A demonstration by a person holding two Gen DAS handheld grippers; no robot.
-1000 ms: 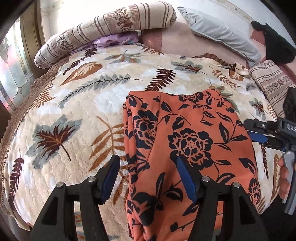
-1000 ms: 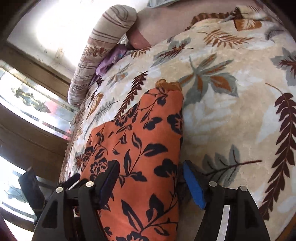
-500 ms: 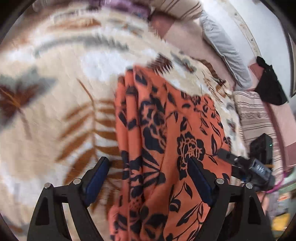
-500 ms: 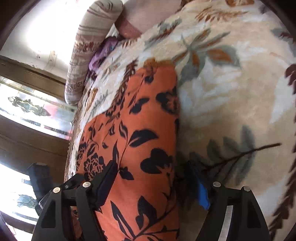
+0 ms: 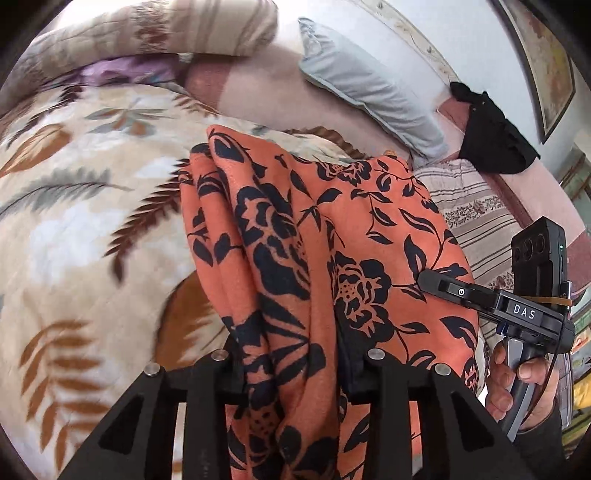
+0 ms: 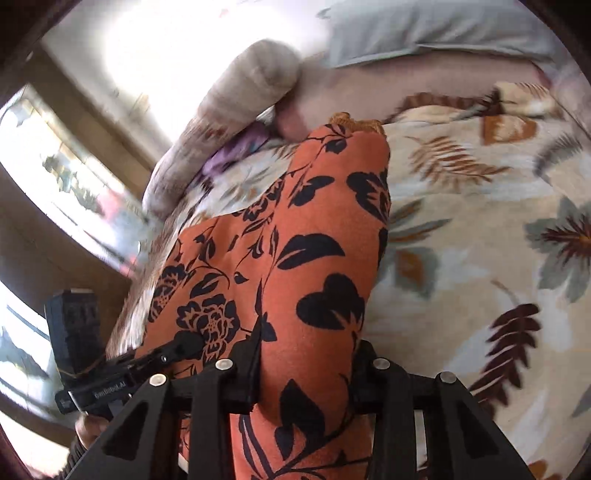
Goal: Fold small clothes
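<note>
An orange garment with black flowers (image 5: 332, 236) lies lengthwise on the leaf-patterned bedspread (image 5: 74, 229). My left gripper (image 5: 291, 365) is shut on the garment's bunched near-left edge. My right gripper (image 6: 306, 369) is shut on the garment's near-right edge (image 6: 314, 280). The right gripper also shows in the left wrist view (image 5: 491, 306), with a hand on its handle. The left gripper also shows in the right wrist view (image 6: 140, 373). The cloth rises from the bed toward both grippers.
A striped bolster (image 5: 166, 33) and a grey pillow (image 5: 369, 92) lie at the head of the bed. A black cloth (image 5: 491, 136) and a striped cushion (image 5: 476, 218) are at the right. A window and wooden frame (image 6: 55, 184) are on the left.
Both grippers were open around the garment's near edge; now both have closed on it and lifted it. The cloth has bunched and pulled up from the bed.
</note>
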